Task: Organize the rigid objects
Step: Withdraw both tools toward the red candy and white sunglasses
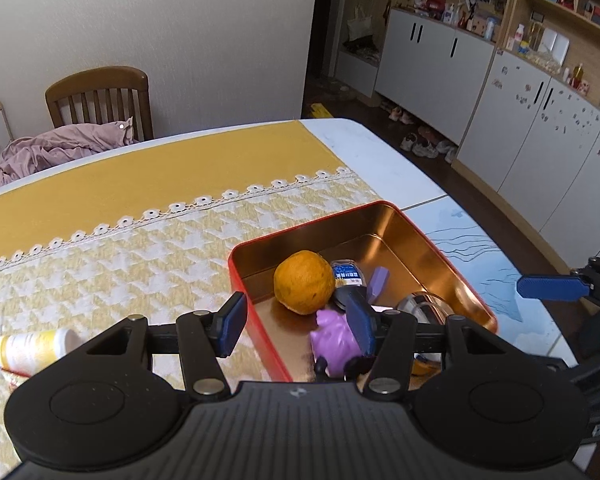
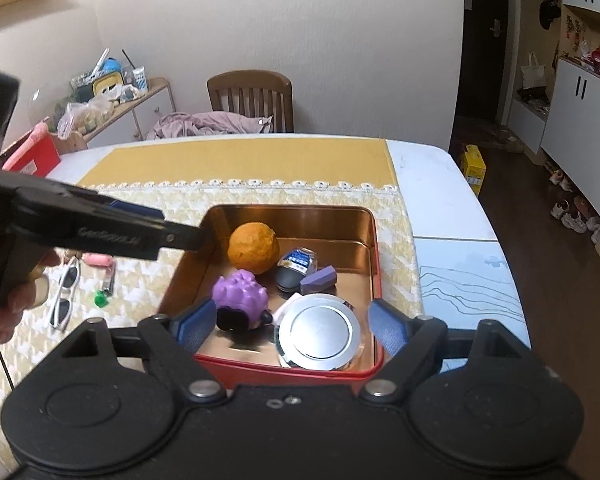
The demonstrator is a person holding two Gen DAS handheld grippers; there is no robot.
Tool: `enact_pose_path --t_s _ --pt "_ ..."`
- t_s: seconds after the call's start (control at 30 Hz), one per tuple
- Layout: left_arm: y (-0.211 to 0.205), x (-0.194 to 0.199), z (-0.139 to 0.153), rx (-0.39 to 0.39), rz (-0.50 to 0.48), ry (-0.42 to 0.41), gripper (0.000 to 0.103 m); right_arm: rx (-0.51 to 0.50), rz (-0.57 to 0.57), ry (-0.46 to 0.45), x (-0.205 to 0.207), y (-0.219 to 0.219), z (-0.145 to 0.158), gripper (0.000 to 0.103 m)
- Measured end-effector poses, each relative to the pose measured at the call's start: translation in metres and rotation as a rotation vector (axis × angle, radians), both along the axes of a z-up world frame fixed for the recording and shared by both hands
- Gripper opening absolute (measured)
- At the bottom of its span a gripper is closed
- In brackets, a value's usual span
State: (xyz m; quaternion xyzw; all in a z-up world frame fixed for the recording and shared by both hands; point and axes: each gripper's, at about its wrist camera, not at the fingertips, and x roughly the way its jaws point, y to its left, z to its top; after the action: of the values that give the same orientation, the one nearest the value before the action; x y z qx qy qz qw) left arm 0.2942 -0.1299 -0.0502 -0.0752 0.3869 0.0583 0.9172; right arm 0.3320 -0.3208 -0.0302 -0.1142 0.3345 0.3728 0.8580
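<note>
A red tin (image 2: 288,365) with a copper inside (image 1: 416,240) sits on the tablecloth. In it lie an orange (image 2: 253,247) (image 1: 304,288), a purple toy figure (image 2: 242,296) (image 1: 336,338), a purple block (image 2: 318,280) (image 1: 377,283), a blue-labelled packet (image 2: 299,261) (image 1: 347,271), a black oval thing (image 2: 287,279) and a jar with a round metal lid (image 2: 319,332) (image 1: 424,304). My left gripper (image 1: 298,326) is open, straddling the tin's left wall. My right gripper (image 2: 290,326) is open and empty over the tin's near edge.
White sunglasses (image 2: 65,296), a pink item (image 2: 97,260) and a green-capped item (image 2: 102,298) lie left of the tin. A white and yellow tube (image 1: 30,350) lies at the left. A chair (image 2: 252,98) with cloth stands beyond the table. Cabinets stand on the right.
</note>
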Motion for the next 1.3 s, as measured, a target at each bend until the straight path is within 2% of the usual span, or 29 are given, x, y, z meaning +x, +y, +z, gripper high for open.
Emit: enact_pose_path --t_s 0.17,0.27,0.43,0.5,0.6,0.8,1.0,1.3 --pt "0.004 -0.024 0.01 -0.002 -0.003 -0.029 0.054 0.028 0.002 0.001 -0.013 0.006 0.006 0.09" --pt "0.011 -0.04 0.013 -0.014 0.005 -0.045 0.067 0.043 0.017 0.003 -0.022 0.011 0.008 0.093" --pt "0.021 -0.069 0.014 0.021 0.021 -0.067 0.07 0.063 0.06 -0.001 -0.038 0.025 0.01 0.101" --pt "0.029 -0.082 0.015 0.035 0.041 -0.076 0.077 0.063 0.078 -0.003 -0.044 0.034 0.01 0.102" --pt "0.044 -0.1 0.015 0.039 0.076 -0.097 0.082 0.072 0.111 -0.008 -0.055 0.049 0.01 0.103" --pt "0.092 -0.133 0.01 0.038 0.174 -0.104 0.083 0.062 0.184 0.026 -0.078 0.087 0.004 0.103" --pt "0.148 -0.157 -0.003 0.004 0.266 -0.061 0.083 0.021 0.244 0.08 -0.103 0.137 -0.012 0.103" --pt "0.203 -0.162 -0.032 -0.02 0.28 -0.017 0.083 -0.093 0.327 0.13 -0.134 0.213 -0.048 0.102"
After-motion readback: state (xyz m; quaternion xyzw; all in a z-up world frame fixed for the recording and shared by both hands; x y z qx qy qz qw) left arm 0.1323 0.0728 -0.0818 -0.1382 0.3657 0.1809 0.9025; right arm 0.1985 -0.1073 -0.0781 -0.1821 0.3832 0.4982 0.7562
